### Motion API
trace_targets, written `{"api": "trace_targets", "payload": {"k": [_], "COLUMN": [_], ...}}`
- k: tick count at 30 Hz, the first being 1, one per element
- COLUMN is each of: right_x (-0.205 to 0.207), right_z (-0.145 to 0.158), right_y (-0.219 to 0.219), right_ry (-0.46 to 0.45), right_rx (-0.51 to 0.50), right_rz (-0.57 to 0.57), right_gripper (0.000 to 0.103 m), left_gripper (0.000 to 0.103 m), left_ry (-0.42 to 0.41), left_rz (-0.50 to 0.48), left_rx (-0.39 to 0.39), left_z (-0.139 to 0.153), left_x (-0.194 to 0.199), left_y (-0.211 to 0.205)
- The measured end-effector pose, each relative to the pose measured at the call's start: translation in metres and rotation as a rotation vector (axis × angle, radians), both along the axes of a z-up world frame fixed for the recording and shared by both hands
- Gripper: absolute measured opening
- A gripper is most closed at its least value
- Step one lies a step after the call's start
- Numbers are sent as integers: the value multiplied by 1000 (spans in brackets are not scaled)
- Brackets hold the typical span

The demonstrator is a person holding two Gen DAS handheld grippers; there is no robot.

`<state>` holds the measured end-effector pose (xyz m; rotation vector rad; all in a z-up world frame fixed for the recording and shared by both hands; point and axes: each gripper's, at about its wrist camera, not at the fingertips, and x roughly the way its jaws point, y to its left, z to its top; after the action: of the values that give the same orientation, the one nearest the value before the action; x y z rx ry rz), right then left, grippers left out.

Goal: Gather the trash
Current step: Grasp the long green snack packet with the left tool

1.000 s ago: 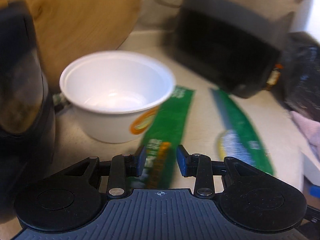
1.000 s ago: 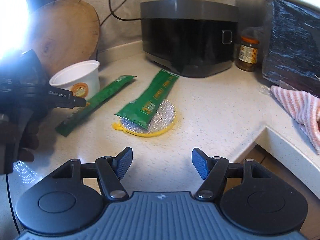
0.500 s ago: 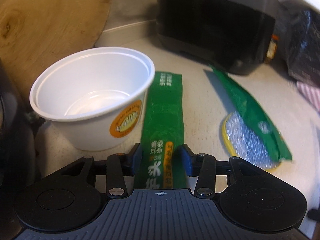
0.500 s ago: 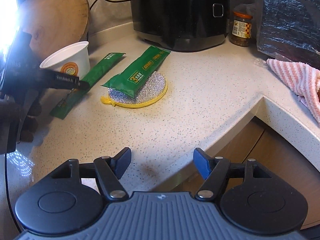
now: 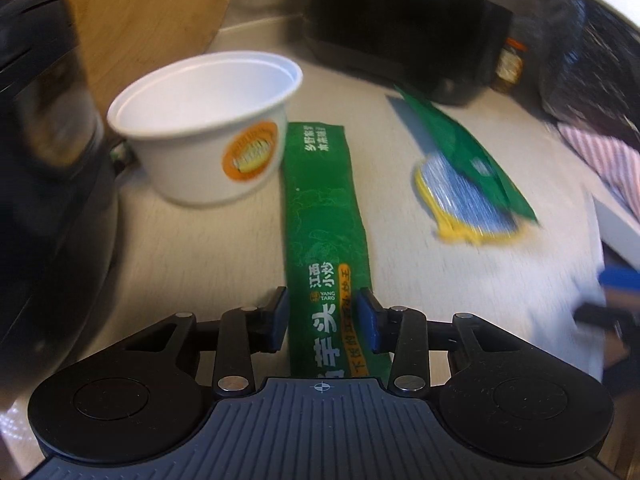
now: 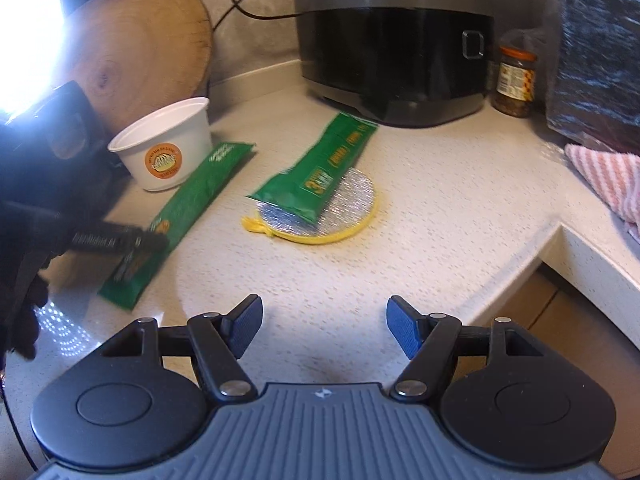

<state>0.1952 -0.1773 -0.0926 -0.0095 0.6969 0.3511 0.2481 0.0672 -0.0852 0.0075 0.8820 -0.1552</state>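
A long green snack wrapper (image 5: 320,200) lies flat on the pale counter, right of a white plastic cup (image 5: 200,120) with an orange label. My left gripper (image 5: 323,320) straddles the wrapper's near part, its jaws closing, and the blue pads stand just beside the wrapper's edges. In the right wrist view that left gripper (image 6: 152,240) reaches in over the same wrapper (image 6: 200,192), near the cup (image 6: 164,144). A second green wrapper (image 6: 328,168) rests on a yellow-rimmed silver scrub pad (image 6: 344,208). My right gripper (image 6: 324,328) hangs open over bare counter, holding nothing.
A black rice cooker (image 6: 396,52) stands at the back, with a round wooden board (image 6: 132,52) leaning on the wall to its left. A jar (image 6: 516,80), a black bag (image 6: 600,52) and a striped cloth (image 6: 604,168) fill the right. The counter edge (image 6: 520,264) cuts in there.
My left gripper has slid back along the long wrapper toward its near end, and the cup now sits farther off. The right gripper has stayed open over the counter.
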Motion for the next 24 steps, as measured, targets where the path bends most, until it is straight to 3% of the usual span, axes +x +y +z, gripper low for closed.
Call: {"api": "trace_targets", "payload": {"k": [3, 7, 10, 15, 19, 24], "right_x": [-1, -2, -3, -7, -10, -10], "right_z": [2, 0, -1, 0, -1, -1], "right_y": [4, 6, 6, 2, -8, -19], "right_ry": [-5, 1, 7, 0, 2, 4], "right_rx": [6, 14, 11, 6, 13, 14], "right_rz": [14, 15, 15, 5, -25, -62], "right_gripper": [69, 69, 69, 69, 69, 69], "left_gripper": [42, 41, 41, 41, 50, 50], "left_ry": [38, -48, -98, -95, -71, -71], "left_rz": [-39, -34, 7, 99, 80, 117], "left_rx": [11, -50, -68, -66, 39, 62], "left_z": [7, 28, 34, 20, 5, -1], "left_x": [-21, -33, -21, 9, 17, 12], "left_y": [0, 5, 2, -7, -20, -16]}}
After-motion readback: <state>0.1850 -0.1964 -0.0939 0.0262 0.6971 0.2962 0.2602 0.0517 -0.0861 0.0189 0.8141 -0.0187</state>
